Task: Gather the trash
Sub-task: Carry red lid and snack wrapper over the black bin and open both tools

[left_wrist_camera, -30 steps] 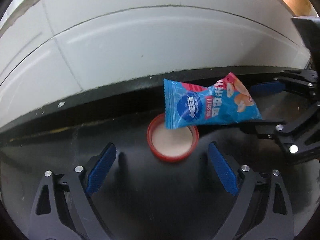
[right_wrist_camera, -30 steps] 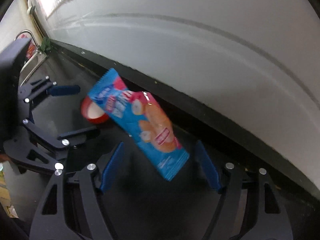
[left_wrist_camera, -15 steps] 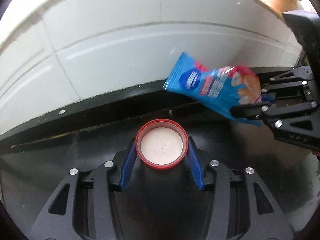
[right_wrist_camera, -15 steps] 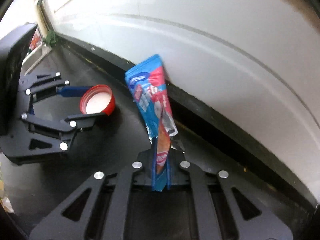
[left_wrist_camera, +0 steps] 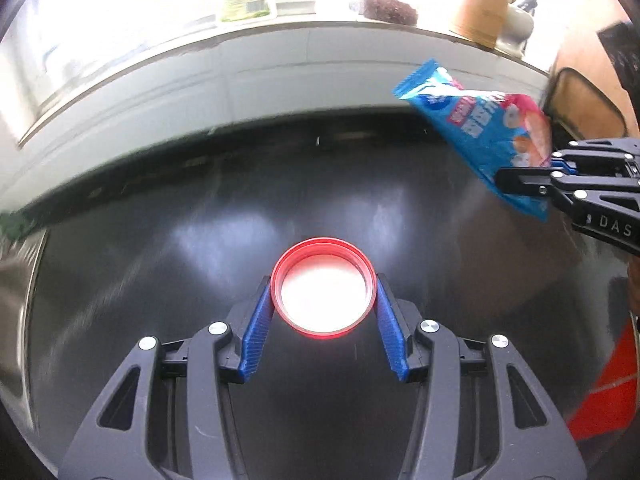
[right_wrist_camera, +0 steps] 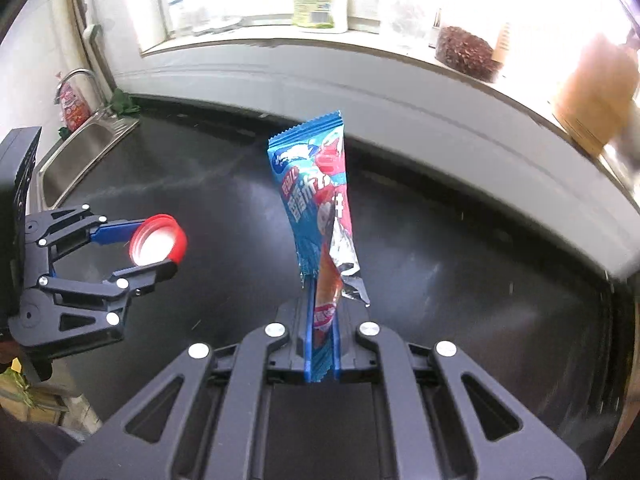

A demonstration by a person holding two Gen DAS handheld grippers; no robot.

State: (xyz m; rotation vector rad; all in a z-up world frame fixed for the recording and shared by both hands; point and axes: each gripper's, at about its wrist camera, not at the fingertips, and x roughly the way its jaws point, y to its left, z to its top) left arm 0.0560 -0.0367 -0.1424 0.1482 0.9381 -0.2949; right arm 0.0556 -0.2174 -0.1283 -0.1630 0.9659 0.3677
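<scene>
Left wrist view shows the red cap point(left_wrist_camera: 324, 297) pinched in your left gripper point(left_wrist_camera: 324, 300) above the black counter point(left_wrist_camera: 200, 220). Your right gripper point(right_wrist_camera: 321, 340) clamps the blue wrapper point(right_wrist_camera: 316, 196), which stands upright over this counter.

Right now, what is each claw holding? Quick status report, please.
Left gripper shut on red cap. Right gripper shut on blue snack wrapper. Both held above black counter. Nothing between them.
</scene>
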